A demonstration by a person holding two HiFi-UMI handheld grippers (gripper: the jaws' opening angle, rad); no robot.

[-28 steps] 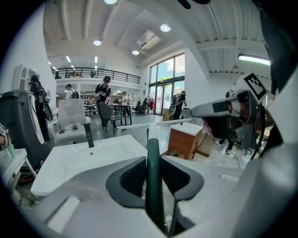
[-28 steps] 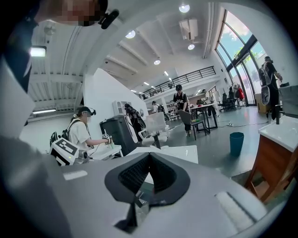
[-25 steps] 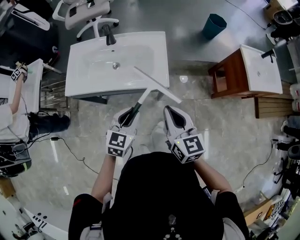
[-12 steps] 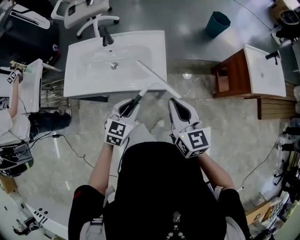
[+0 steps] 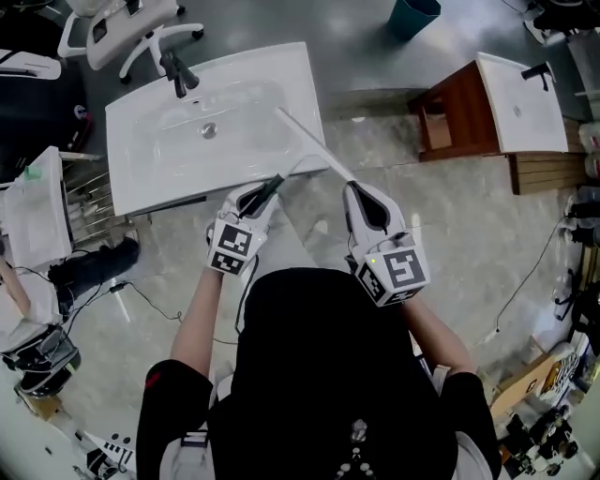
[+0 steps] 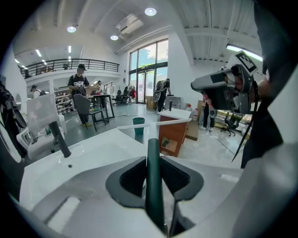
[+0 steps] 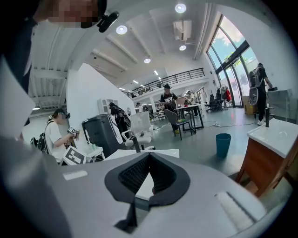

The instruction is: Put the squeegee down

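The squeegee has a dark green handle (image 5: pixel 270 191) and a long white blade (image 5: pixel 314 142). My left gripper (image 5: pixel 255 190) is shut on the handle and holds it tilted down. The blade hangs over the front right corner of the white washbasin (image 5: pixel 141 159). In the left gripper view the handle (image 6: pixel 153 186) runs between the pads, and the blade (image 6: pixel 153 126) lies crosswise beyond the jaws above the basin (image 6: pixel 79 155). My right gripper (image 5: pixel 361 190) is beside the blade's near end, shut on nothing; its pads (image 7: pixel 139 174) meet at the tips.
A black faucet (image 5: pixel 173 70) stands at the basin's far edge. To the right is a wooden cabinet (image 5: pixel 450 117) with a second basin (image 5: pixel 520 89). A teal bin (image 5: pixel 412 14) and an office chair (image 5: pixel 112 28) stand beyond. Cables lie on the floor at left.
My left gripper has carried the squeegee forward and lower, so the blade now reaches over the basin's corner. My right gripper has moved forward alongside it.
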